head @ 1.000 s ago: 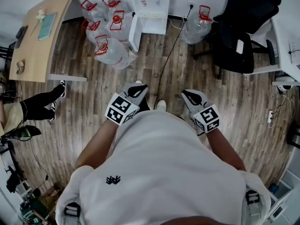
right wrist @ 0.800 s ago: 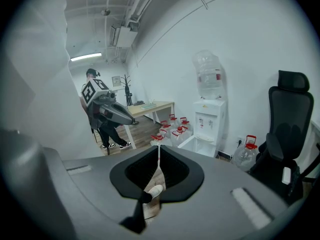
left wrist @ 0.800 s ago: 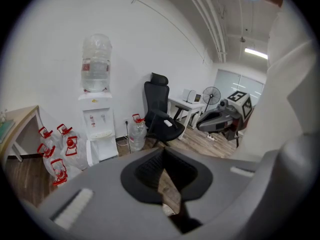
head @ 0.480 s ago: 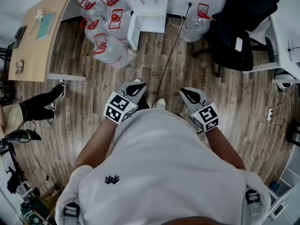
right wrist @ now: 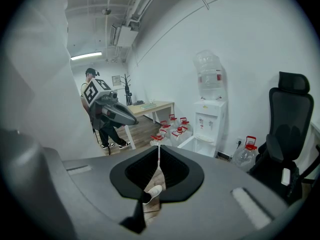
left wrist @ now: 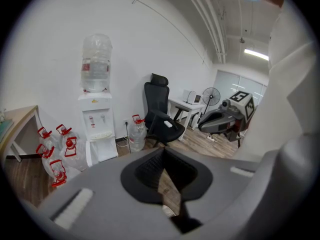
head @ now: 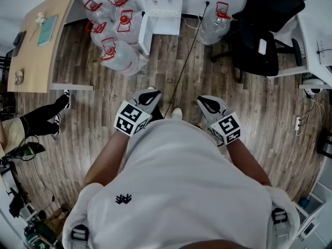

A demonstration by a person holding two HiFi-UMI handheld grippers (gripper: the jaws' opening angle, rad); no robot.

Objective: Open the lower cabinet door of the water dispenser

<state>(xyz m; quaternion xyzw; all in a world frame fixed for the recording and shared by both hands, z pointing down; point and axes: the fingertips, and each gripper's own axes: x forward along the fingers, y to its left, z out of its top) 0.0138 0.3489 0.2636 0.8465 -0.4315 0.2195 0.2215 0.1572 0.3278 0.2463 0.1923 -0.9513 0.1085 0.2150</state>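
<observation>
Head view: the person stands on the wood floor (head: 259, 118), well apart from the water dispenser (head: 162, 4) by the far wall.
Left tool: the left gripper (head: 149, 92) has its jaws pressed together. Nothing is in them.
Right tool: the right gripper (head: 203, 100) is the same, with tips together and nothing held.
Door: the lower cabinet door (head: 144, 35) looks like a white panel sticking out from the bottom of the dispenser, toward the jugs. I think it may be open a bit already, but I am not sure from this far away.
Jugs: a bunch of big clear jugs (head: 116, 53) with red tops sit just beside the door. One more, the lone jug (head: 217, 22), is on the other side. I cannot tell how much water is in them.
Top bottle: the top bottle (left wrist: 96, 61) sits upside down on the dispenser and looks nearly empty.
Cord: a dark cord (head: 188, 51) runs over the floor from the wall toward the feet.
Trip risk: a foot could catch the cord on the walk over.
Bump risk: the door could hit the jugs if it swings wide, because they are so close.
Grab risk: closed jaws would slide off the door edge, so they must open first.
</observation>
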